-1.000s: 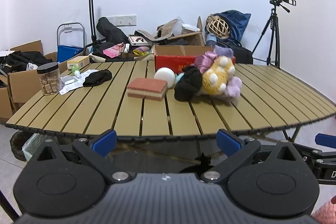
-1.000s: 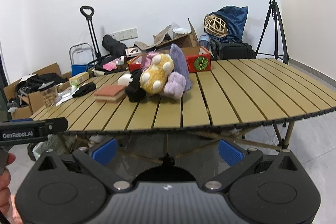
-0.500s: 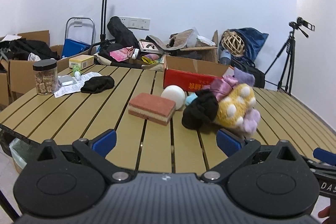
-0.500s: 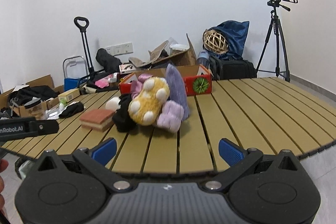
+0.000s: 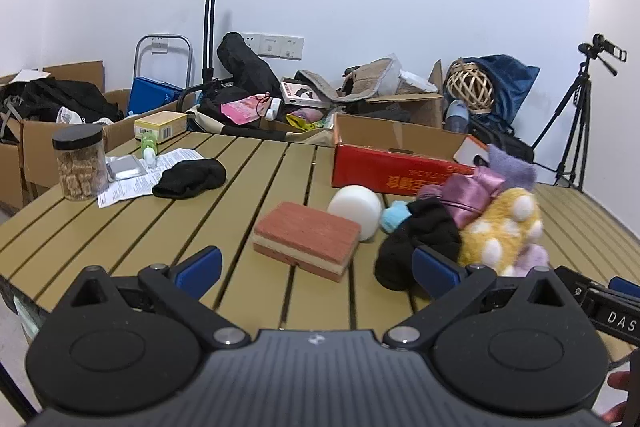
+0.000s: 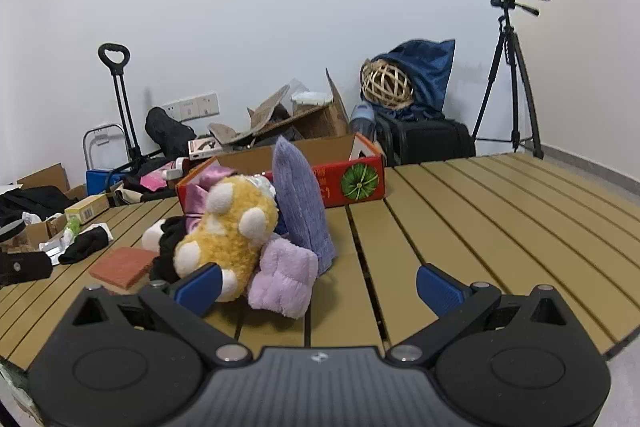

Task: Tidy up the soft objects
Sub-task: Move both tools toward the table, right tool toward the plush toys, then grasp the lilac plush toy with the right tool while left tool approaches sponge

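A pile of soft things lies mid-table: a yellow plush toy point(image 5: 502, 231) point(image 6: 228, 231), a purple plush piece point(image 6: 302, 211), a lilac fluffy cloth point(image 6: 282, 277), a pink satin cloth point(image 5: 468, 193), a black sock point(image 5: 416, 247) and a white ball point(image 5: 356, 209). A red-topped sponge point(image 5: 306, 239) point(image 6: 120, 263) lies left of the pile. Another black sock point(image 5: 190, 179) rests further left. My left gripper point(image 5: 316, 269) is open just short of the sponge, holding nothing. The right gripper point(image 6: 318, 285) is open too, with the lilac cloth just ahead between its fingers.
An open red cardboard box point(image 5: 394, 163) point(image 6: 344, 175) stands behind the pile on the slatted table point(image 6: 480, 227). At the left are a jar point(image 5: 80, 163), papers point(image 5: 140, 171) and a small bottle. Boxes, bags, a trolley and a tripod point(image 6: 512, 75) crowd the floor beyond.
Both grippers have moved forward from below the table's front edge to over the tabletop, so the sponge and the plush pile look larger and nearer. Jaws stayed open.
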Available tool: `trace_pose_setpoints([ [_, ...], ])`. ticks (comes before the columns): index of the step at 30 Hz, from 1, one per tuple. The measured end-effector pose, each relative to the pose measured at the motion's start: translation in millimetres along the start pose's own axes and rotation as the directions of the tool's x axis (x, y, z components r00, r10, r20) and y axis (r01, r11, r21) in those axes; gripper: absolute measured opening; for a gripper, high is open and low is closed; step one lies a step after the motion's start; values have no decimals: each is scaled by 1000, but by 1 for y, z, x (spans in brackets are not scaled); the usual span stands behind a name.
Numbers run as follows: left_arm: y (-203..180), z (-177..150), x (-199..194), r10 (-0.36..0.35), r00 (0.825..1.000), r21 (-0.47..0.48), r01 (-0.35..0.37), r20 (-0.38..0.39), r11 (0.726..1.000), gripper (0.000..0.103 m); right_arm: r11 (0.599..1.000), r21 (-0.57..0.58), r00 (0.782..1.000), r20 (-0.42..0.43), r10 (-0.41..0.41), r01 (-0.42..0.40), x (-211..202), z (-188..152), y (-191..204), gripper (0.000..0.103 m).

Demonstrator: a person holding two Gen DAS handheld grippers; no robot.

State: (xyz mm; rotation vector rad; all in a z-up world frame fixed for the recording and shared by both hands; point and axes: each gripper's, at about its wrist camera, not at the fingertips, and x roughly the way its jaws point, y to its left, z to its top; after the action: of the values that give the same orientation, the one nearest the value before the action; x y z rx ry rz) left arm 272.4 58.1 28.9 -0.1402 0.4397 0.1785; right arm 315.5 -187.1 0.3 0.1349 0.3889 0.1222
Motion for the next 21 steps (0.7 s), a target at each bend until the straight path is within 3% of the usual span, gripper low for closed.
trace_pose_setpoints([
  [12,4,16,38,29,999,11,-29,-18,1000,103,1000,13,997,-76,20,-19,61,5,5,100],
  [15,2,14,42,30,999,24,-29,-32,999,103,999,23,995,-91,29,-27,71,4,6,76],
  [19,1,9,45,27,998,34,-26,-48,999,103,997,44,991,-116,62,-58,80,-2,8,53],
  [20,1,9,45,28,998,39,-26,-49,999,103,996,53,989,-122,80,-74,82,-3,8,38],
  [21,1,8,44,29,998,44,-27,-48,999,103,994,60,988,-125,95,-88,82,-3,8,31],
])
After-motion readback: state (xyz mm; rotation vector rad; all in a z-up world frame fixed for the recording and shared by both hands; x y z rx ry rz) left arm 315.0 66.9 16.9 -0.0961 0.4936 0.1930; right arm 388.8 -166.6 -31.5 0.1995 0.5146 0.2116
